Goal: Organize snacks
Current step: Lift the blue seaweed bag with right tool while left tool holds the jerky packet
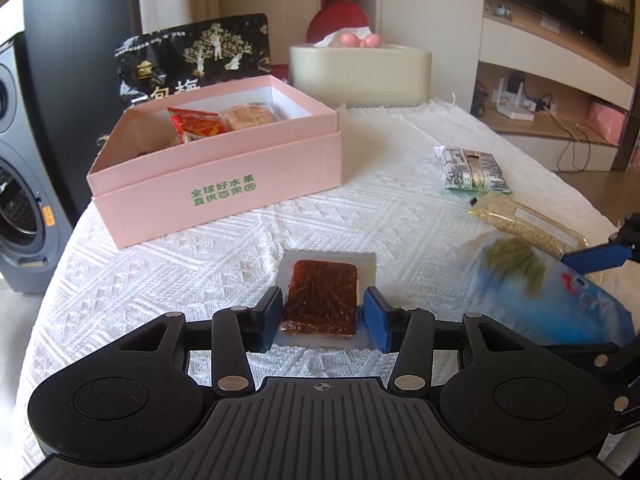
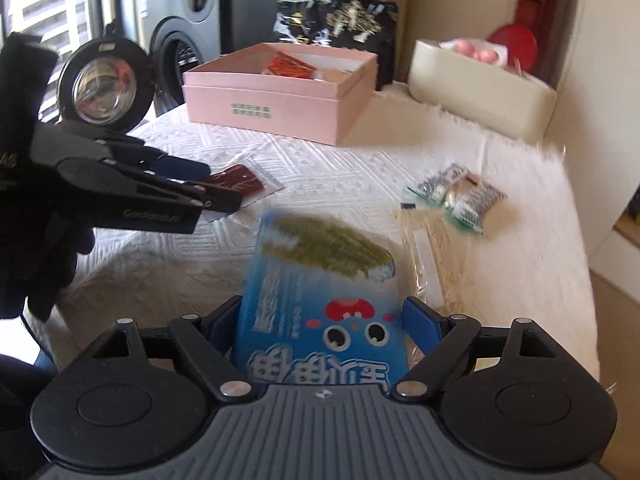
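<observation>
A pink box [image 1: 224, 176] stands open at the back left with a red packet [image 1: 196, 124] and a tan packet [image 1: 250, 116] inside; it also shows in the right wrist view [image 2: 280, 100]. My left gripper [image 1: 322, 316] has its blue pads on both sides of a clear packet of dark red snack [image 1: 322, 296] lying on the cloth; I cannot tell whether they press it. My right gripper [image 2: 320, 332] is shut on a blue snack bag [image 2: 320, 300], held above the table; the bag shows blurred in the left wrist view [image 1: 540, 292].
A white patterned cloth [image 1: 200, 264] covers the round table. A green-white packet [image 1: 472, 170] and a clear packet of beige grains [image 1: 524, 224] lie at the right. A black bag [image 1: 192, 60] and a cream tissue box [image 1: 360, 74] stand behind.
</observation>
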{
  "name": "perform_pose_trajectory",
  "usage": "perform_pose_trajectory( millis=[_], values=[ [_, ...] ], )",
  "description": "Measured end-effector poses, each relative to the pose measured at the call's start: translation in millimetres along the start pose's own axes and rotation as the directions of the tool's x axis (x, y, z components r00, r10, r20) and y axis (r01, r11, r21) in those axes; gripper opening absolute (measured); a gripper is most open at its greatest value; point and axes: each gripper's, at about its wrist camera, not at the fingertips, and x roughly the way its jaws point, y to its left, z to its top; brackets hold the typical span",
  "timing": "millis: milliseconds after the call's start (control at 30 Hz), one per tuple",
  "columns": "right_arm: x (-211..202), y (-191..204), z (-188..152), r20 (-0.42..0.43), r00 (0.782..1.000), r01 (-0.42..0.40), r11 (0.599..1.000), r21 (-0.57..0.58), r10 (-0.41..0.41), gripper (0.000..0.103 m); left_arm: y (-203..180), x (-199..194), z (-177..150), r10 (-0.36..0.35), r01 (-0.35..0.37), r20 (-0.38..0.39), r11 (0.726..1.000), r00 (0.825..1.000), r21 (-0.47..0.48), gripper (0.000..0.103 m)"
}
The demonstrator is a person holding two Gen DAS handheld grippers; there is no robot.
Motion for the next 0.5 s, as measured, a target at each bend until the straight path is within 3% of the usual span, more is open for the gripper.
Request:
perform_pose_trajectory(
  millis=[167, 200, 367, 500],
  values=[
    [0, -11, 0, -0.011, 0.999, -0.04, 0.997, 0.064, 0.041, 0.083, -2, 4, 6, -0.002, 0.003, -0.015, 1.0, 1.0, 0.015, 0.05],
    [-3, -11, -1, -0.004, 0.999, -0.041, 0.997, 0.058, 0.041, 0.082, -2, 3, 5, 0.006, -0.006, -0.006, 1.0, 1.0, 0.019, 0.045],
    [-26, -11, 0, 0.048, 0.995, -0.092, 0.996, 0.003, 0.092, 0.081, 2, -14, -8, -0.007, 0.007, 0.05, 1.0, 0.999, 0.005, 0.044],
    [-46, -10, 8, 0.113, 0.989, -0.087, 0.995, -0.042, 0.091, 0.081, 10, -40, -6, -0.025, 0.03, 0.098, 0.998, 0.995, -0.057, 0.043]
  ],
)
